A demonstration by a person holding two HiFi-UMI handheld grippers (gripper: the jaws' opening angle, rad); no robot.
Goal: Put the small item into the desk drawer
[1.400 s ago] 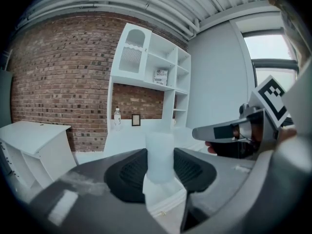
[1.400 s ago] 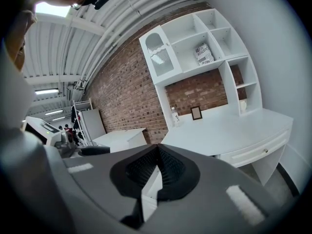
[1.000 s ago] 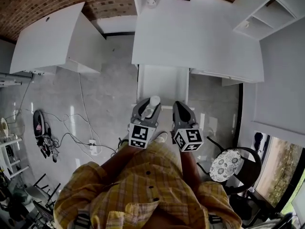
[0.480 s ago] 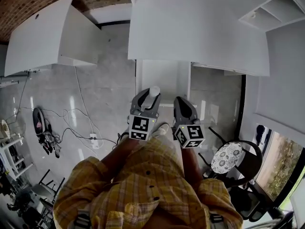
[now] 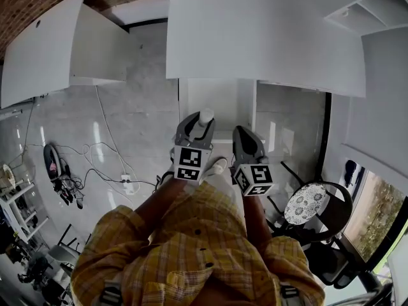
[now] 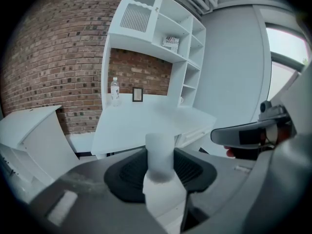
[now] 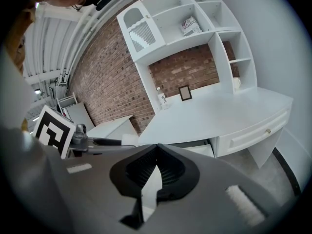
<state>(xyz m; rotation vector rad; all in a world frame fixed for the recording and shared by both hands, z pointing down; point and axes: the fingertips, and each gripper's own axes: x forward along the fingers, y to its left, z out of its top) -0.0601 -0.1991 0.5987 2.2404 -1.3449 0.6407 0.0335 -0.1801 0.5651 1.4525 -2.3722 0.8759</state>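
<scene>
Ahead, white desk point(image 5: 268, 43) beyond the gripped cylinder point(image 6: 160, 152); patterned chair point(image 5: 306, 209) right.

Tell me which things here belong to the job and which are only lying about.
Job: small white cylinder held in the left gripper; closed desk drawer; right gripper, shut and empty.
Lying about: water bottle, picture frame, floor cables, patterned chair.
</scene>
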